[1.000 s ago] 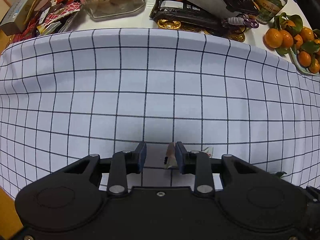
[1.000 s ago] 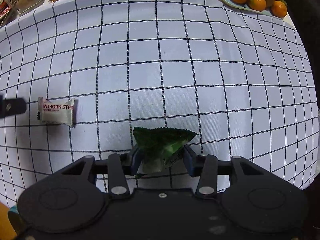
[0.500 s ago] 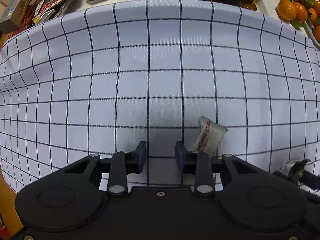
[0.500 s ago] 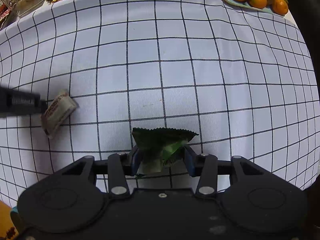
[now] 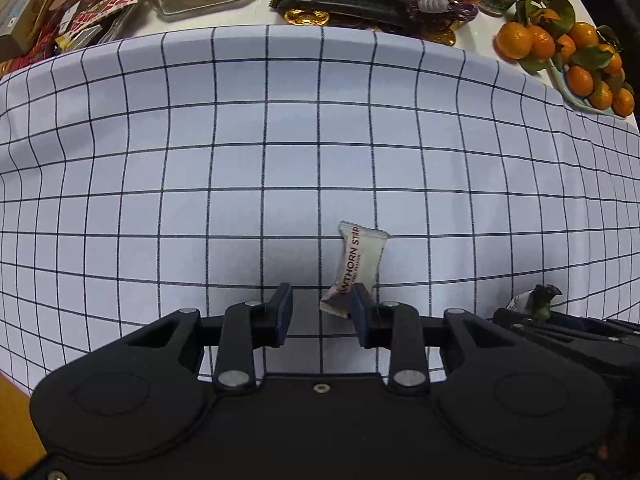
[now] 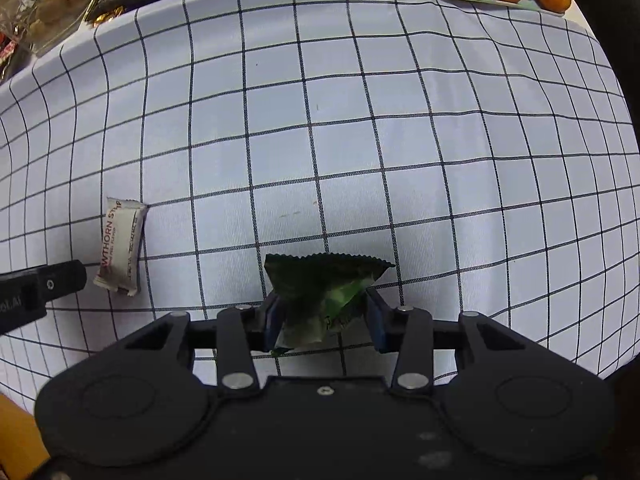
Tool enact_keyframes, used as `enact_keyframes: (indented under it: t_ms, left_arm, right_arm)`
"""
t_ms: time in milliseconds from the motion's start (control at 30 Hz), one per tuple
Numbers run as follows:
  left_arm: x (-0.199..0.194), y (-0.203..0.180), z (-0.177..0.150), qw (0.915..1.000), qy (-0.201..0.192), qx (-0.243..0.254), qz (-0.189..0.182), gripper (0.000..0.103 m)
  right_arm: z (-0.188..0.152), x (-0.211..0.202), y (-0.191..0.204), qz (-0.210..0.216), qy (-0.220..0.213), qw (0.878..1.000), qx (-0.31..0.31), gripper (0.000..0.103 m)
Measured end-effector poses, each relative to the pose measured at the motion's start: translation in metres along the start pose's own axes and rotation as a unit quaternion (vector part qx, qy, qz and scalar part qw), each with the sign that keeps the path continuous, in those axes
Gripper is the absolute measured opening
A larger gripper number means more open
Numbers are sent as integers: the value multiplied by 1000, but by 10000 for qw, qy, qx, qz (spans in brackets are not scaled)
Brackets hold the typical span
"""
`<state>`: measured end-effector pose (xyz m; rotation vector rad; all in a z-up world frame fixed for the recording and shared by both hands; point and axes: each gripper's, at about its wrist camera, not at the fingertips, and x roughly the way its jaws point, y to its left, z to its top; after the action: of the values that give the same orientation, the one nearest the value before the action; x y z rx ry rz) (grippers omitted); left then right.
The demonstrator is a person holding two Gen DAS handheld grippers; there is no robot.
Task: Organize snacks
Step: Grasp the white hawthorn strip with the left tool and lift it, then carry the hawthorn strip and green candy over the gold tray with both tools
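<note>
The left gripper (image 5: 321,310) hangs low over the checked cloth (image 5: 240,160), jaws parted with a gap between the blue pads, nothing pinched; its right fingertip (image 5: 361,300) sits against the near end of the white hawthorn strip packet (image 5: 358,264). The right gripper (image 6: 323,312), to the right of that packet, is clamped on a green snack wrapper (image 6: 320,288), squeezing it from both sides.

Both the left gripper (image 5: 320,312) and the right gripper (image 6: 323,314) are matte black plastic, with rounded housings, silver screws along the linkage arms, and dark blue pads (image 5: 283,314) lining the fingers.
</note>
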<state>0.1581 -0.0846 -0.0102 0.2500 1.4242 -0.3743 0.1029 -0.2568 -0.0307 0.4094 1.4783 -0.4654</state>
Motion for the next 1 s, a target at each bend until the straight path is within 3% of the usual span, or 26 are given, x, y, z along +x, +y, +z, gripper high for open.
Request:
enact_keyframes:
  t_ms: [233, 600, 800, 867, 933, 1000]
  left_arm:
    - [11, -22, 13, 9998, 114, 122, -111, 41]
    - [29, -36, 25, 9995, 170, 96, 228, 41]
    - [49, -34, 30, 9990, 368, -73, 236, 41]
    - [50, -34, 29, 9992, 331, -107, 211, 39]
    - [51, -32, 28, 9993, 284, -142, 205, 29]
    - [47, -27, 23, 9992, 183, -210, 282, 29]
  right_arm:
    - [14, -14, -22, 191, -66, 9993, 328, 43]
    - [21, -28, -36, 380, -65, 9981, 490, 43]
    - [21, -28, -32, 366, -45, 9981, 494, 43]
    - [20, -27, -32, 367, -42, 9981, 498, 43]
    - [18, -24, -31, 369, -42, 9980, 509, 43]
    - [17, -22, -31, 379, -43, 9980, 506, 43]
